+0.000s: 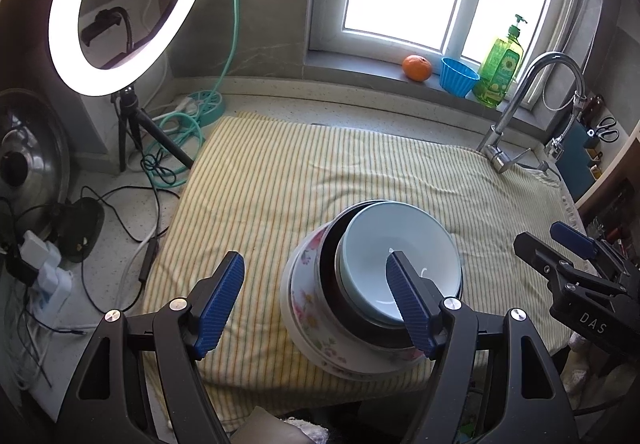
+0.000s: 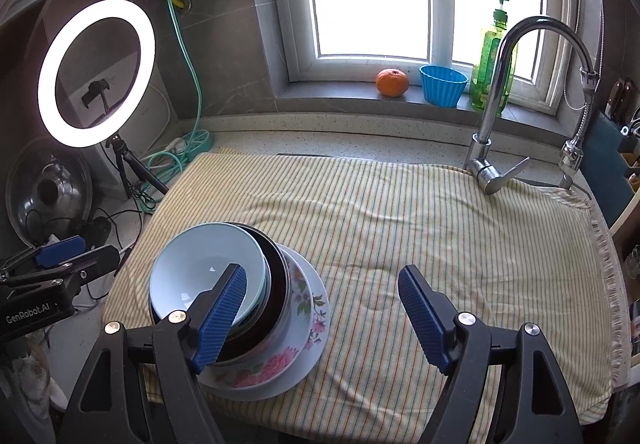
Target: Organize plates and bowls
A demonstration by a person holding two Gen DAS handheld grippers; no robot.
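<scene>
A stack stands on the striped cloth (image 1: 280, 180) near its front edge: a pale blue bowl (image 1: 400, 260) inside a dark bowl (image 1: 332, 268), on a floral plate (image 1: 308, 304). The same stack shows in the right wrist view, with the blue bowl (image 2: 208, 268), dark bowl (image 2: 278, 284) and floral plate (image 2: 308, 308). My left gripper (image 1: 316, 276) is open and empty, above and left of the stack. My right gripper (image 2: 322, 288) is open and empty, above and right of the stack. Each gripper shows at the edge of the other's view, the right one (image 1: 568, 248) and the left one (image 2: 60, 252).
A lit ring light (image 1: 128, 4) on a tripod, cables and a pot lid (image 1: 28, 160) sit at the left. A faucet (image 2: 504, 92) stands at the back right. An orange (image 2: 392, 83), a blue cup (image 2: 442, 85) and a soap bottle (image 2: 490, 60) sit on the windowsill.
</scene>
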